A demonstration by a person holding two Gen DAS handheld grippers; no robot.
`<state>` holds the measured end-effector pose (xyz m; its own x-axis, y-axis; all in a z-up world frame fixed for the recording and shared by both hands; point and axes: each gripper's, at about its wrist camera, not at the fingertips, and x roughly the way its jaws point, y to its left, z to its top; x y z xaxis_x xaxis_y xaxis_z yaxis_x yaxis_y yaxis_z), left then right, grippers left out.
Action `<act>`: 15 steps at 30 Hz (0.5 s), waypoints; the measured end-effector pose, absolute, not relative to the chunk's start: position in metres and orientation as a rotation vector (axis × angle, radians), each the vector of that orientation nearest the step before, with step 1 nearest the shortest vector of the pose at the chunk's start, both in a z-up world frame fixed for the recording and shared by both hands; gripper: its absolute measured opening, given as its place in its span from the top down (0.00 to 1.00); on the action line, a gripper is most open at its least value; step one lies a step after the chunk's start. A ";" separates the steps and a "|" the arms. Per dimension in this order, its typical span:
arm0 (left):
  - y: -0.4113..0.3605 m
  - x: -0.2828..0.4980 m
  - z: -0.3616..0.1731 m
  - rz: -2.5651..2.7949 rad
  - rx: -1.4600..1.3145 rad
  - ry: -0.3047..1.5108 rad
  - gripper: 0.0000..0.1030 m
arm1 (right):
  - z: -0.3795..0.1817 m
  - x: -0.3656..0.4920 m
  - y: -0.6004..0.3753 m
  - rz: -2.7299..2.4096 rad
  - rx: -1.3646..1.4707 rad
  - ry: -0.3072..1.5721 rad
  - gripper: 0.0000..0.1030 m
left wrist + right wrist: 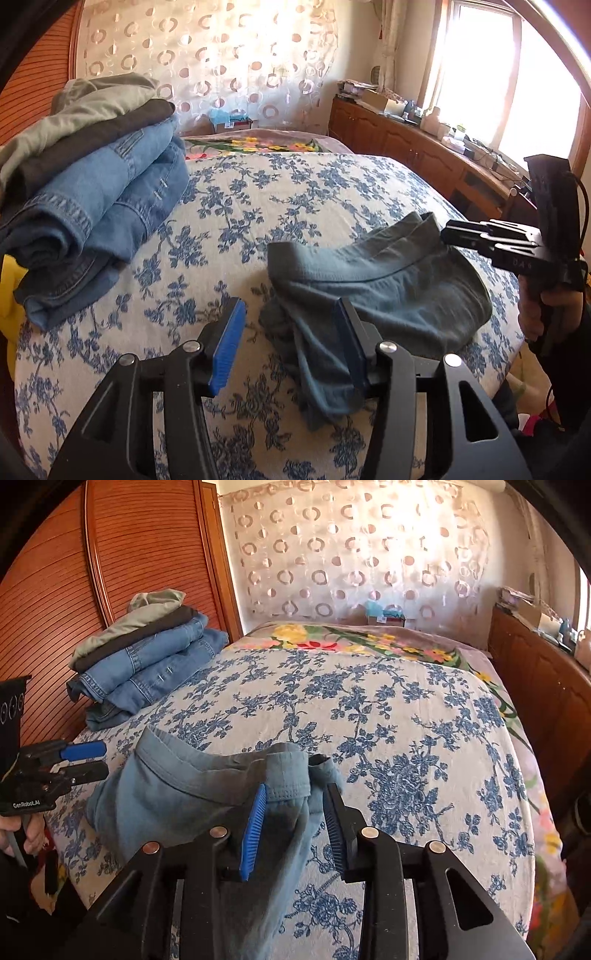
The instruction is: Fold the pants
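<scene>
Lying bunched on the floral bedspread (406, 709), just ahead of both tools: the grey-blue pants (388, 291), partly folded, waistband ridge running across the far side. Standing open, the left gripper (291, 347), blue pad on one side clear of the cloth, the other finger touching or overlapping a hanging fold at the near corner; not pinching anything. Standing parted too, the right gripper (295, 827), with a hemmed corner of the garment draped down between its fingers but not squeezed by the pads. Sitting well off beyond the left gripper, toward the wooden headboard: a stack of folded clothes (147, 657), jeans at the bottom.

Risking from here:
- Snagging a ribbed pad in the loose corner while pulling away, dragging the fold open again.
- Leaving the near corners drooping toward the bed edge, so the bundle ends up lopsided or sliding off.
- Closing on only the top layer at the next pinch, peeling it from the layers beneath instead of carrying the whole thickness.
- Bumping the two tools together, both working close over the same small bundle.
- Rumpling the bedspread underneath by dipping too low.
</scene>
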<state>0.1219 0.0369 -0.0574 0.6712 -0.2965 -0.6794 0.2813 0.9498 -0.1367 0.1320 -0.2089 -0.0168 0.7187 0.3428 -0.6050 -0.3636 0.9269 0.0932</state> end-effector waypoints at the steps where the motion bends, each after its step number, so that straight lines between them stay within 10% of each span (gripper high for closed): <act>1: 0.036 0.124 -0.057 -0.325 -0.019 0.769 0.50 | -0.017 0.133 -0.208 0.393 -0.036 0.664 0.68; 12: 0.020 0.161 -0.064 -0.329 0.026 0.809 0.50 | -0.012 0.150 -0.193 0.415 -0.070 0.666 0.68; 15: 0.018 0.167 -0.068 -0.339 0.028 0.819 0.50 | -0.011 0.153 -0.190 0.415 -0.094 0.671 0.88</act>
<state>0.1669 0.0178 -0.0680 0.6321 -0.2851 -0.7206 0.3069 0.9459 -0.1051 0.1535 -0.1896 -0.0105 0.7044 0.3430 -0.6214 -0.4030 0.9140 0.0476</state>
